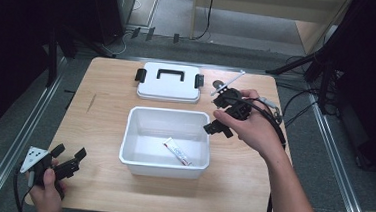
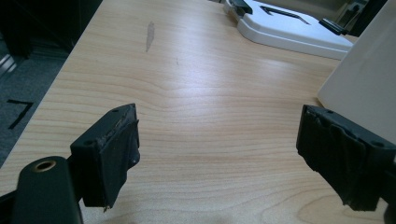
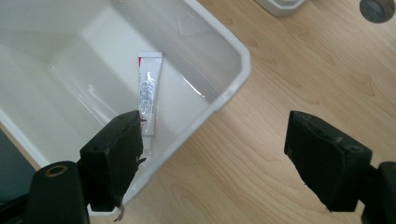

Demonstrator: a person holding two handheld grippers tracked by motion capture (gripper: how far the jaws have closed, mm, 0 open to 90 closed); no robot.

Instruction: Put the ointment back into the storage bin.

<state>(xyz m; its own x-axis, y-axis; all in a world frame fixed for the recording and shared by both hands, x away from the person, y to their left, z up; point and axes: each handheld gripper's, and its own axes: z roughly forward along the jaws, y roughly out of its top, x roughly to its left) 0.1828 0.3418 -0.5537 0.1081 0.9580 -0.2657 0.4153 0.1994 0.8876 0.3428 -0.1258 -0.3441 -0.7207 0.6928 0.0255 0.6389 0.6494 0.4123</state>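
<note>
A white open bin (image 1: 162, 170) stands mid-table with a small white and red tube (image 1: 177, 152) lying on its floor. My right gripper (image 1: 219, 115) hovers above the bin's right rim, open, nothing between its pads. In the right gripper view the tube (image 3: 149, 91) lies inside the bin (image 3: 233, 74), just beyond the left jaw of the right gripper (image 3: 214, 135). My left gripper (image 1: 69, 152) rests open at the table's near left corner. In the left gripper view the left gripper (image 2: 219, 130) spans bare wood, with the bin's wall (image 2: 369, 79) at the right.
The bin's white lid (image 1: 169, 82) with black handle and clips lies flat behind it, and the lid (image 2: 289, 28) also appears in the left gripper view. A thin white stick (image 1: 227, 82) and a dark round object (image 1: 218, 83) lie right of the lid. Cables and stands surround the table.
</note>
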